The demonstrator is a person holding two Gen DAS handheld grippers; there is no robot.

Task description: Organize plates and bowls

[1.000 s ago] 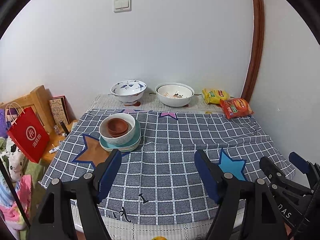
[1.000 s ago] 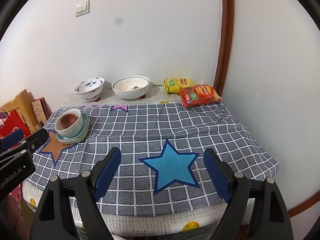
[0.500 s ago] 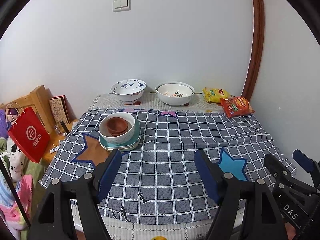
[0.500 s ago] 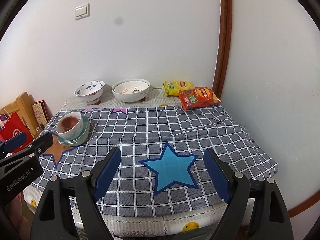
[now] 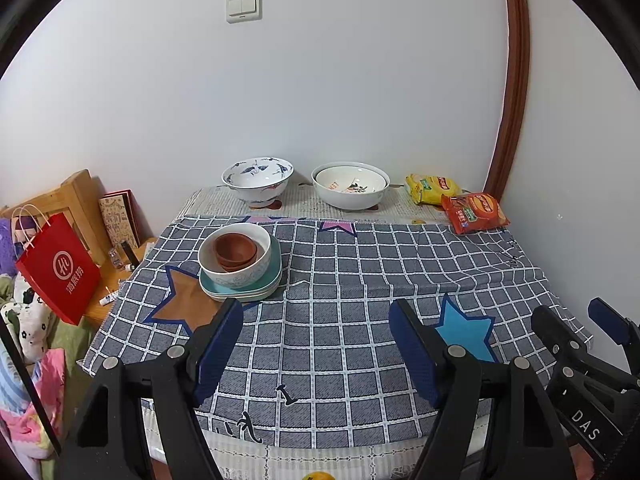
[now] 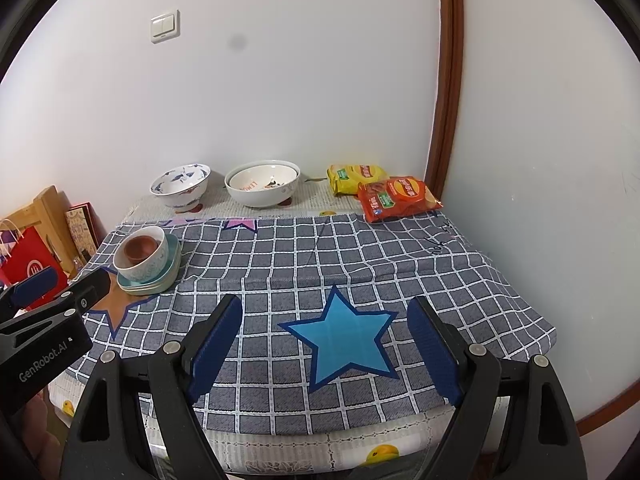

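On the left of the checked cloth, teal plates (image 5: 266, 282) (image 6: 170, 268) lie in a stack with a white bowl (image 5: 252, 270) (image 6: 150, 268) on top. Small brown bowls (image 5: 235, 250) (image 6: 140, 248) nest inside that bowl. At the back by the wall stand a blue-patterned bowl (image 5: 258, 180) (image 6: 182, 186) and a larger white bowl (image 5: 350, 184) (image 6: 262, 184). My left gripper (image 5: 316, 344) hangs open over the near edge, nothing between its fingers. The right gripper (image 6: 324, 340) is also open and empty, above a blue star on the cloth.
Yellow (image 5: 432, 188) and red (image 5: 474, 212) snack bags lie at the back right corner. A red paper bag (image 5: 58, 268), a wooden chair and clutter sit left of the table. Walls close the back and right sides. The checked cloth (image 6: 340, 264) covers the table.
Both views have drifted very slightly; the right gripper sits a touch further right in the left wrist view. The dishes have not moved.
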